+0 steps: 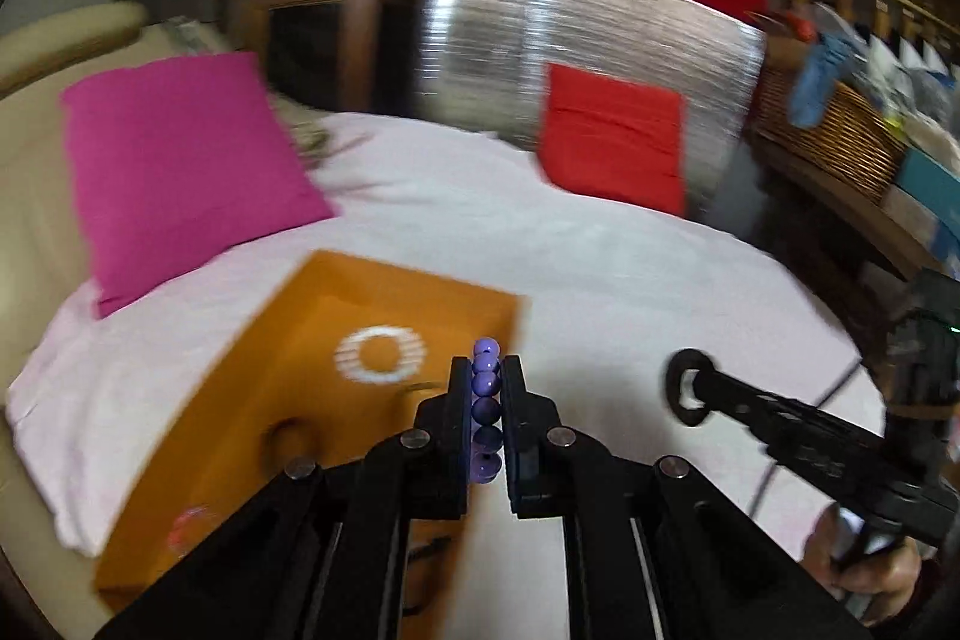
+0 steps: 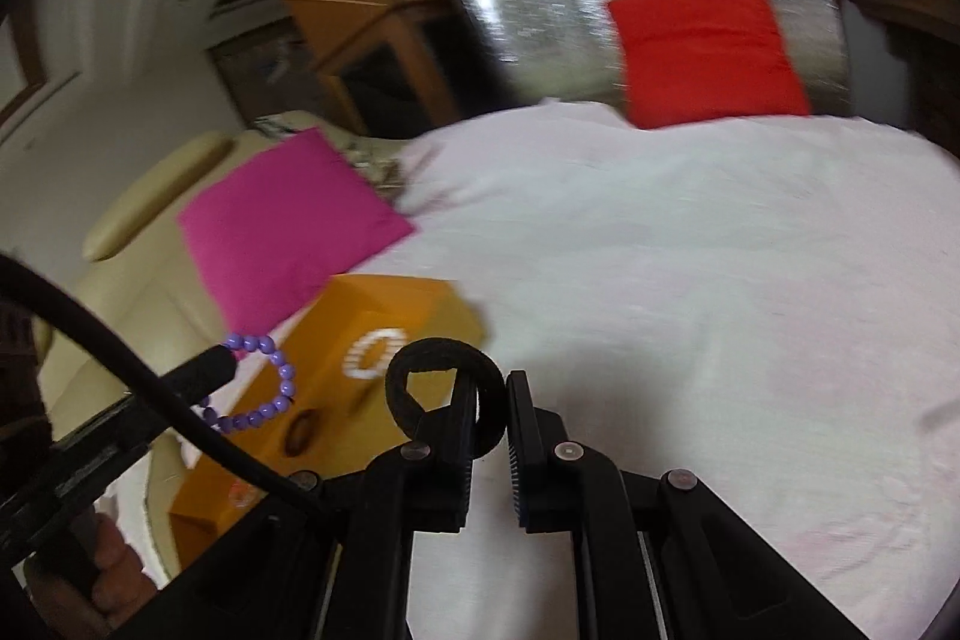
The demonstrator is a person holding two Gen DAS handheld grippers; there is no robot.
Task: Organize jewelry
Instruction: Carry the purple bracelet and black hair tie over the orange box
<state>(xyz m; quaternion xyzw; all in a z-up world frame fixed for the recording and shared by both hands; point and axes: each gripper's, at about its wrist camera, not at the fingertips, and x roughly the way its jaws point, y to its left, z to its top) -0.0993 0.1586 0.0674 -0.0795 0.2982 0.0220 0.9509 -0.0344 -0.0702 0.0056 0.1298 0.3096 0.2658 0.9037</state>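
My left gripper (image 1: 485, 370) is shut on a purple bead bracelet (image 1: 486, 409) and holds it above the right side of an open orange box (image 1: 336, 316) on the white cloth. The box holds a white bracelet (image 1: 379, 355), a dark ring (image 1: 287, 439) and a pinkish piece (image 1: 191, 523). My right gripper (image 2: 489, 385) is shut on a black fabric ring (image 2: 444, 388), to the right of the box (image 2: 384, 304). The purple bracelet (image 2: 264, 388) and left gripper (image 2: 222, 367) show at the left of the right wrist view. The right gripper (image 1: 690, 394) shows with the black ring in the left wrist view.
A magenta cushion (image 1: 180, 172) lies behind the box on the left. A red cushion (image 1: 612, 136) leans on a silver panel (image 1: 570, 28) at the back. A wicker basket (image 1: 834, 130) with clutter stands at the right. White cloth (image 2: 690, 280) covers the surface.
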